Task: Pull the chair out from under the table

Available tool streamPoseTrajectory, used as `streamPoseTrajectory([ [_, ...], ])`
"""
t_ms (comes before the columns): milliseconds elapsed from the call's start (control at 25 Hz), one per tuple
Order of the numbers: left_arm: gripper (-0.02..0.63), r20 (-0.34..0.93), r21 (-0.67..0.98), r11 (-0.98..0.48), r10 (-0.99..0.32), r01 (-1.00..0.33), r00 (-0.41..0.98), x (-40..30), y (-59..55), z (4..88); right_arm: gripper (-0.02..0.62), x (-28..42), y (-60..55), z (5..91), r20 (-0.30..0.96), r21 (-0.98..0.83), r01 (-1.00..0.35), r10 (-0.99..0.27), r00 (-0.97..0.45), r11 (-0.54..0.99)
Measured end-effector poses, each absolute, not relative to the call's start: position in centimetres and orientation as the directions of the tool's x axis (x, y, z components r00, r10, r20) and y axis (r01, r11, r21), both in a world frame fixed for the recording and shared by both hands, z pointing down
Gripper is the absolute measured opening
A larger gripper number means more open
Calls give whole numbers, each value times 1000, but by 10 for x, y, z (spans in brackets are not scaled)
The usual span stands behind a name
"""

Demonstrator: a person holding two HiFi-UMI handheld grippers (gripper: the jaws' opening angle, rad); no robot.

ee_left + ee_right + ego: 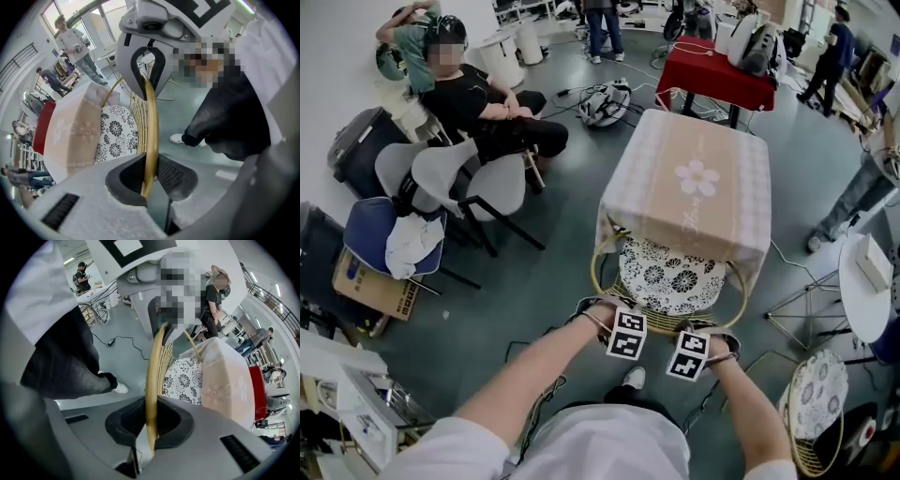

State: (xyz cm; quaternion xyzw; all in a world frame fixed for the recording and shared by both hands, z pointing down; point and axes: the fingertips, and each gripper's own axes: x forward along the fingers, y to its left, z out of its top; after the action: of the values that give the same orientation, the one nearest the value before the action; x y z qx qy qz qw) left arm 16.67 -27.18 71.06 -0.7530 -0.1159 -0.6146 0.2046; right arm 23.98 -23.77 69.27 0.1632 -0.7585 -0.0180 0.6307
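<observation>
The chair [668,277], rattan-framed with a black-and-white floral cushion, stands with its seat tucked under the cloth-covered table [694,225]. The left gripper [149,177] and the right gripper [151,420] each clamp the backrest's top rail [661,327], close together.

The wicker chair [661,324], floral cushion [670,277] on its seat, stands upright, seemingly half tucked under the cloth-covered table [694,202].

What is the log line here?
left tongs shut on chair rim | right tongs shut on chair rim | chair partly under table
</observation>
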Motion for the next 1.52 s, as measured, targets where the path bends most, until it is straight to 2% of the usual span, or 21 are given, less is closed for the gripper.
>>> streamPoseTrajectory([
  [440,57,971,-165,-880,-64,445,232,137,-190,709,18,206,-154,691,962,200,-247,-238,-133,948],
  [1520,57,971,-163,-870,-58,466,232,74,-78,717,20,145,-41,700,974,198,-274,-221,-55,941],
])
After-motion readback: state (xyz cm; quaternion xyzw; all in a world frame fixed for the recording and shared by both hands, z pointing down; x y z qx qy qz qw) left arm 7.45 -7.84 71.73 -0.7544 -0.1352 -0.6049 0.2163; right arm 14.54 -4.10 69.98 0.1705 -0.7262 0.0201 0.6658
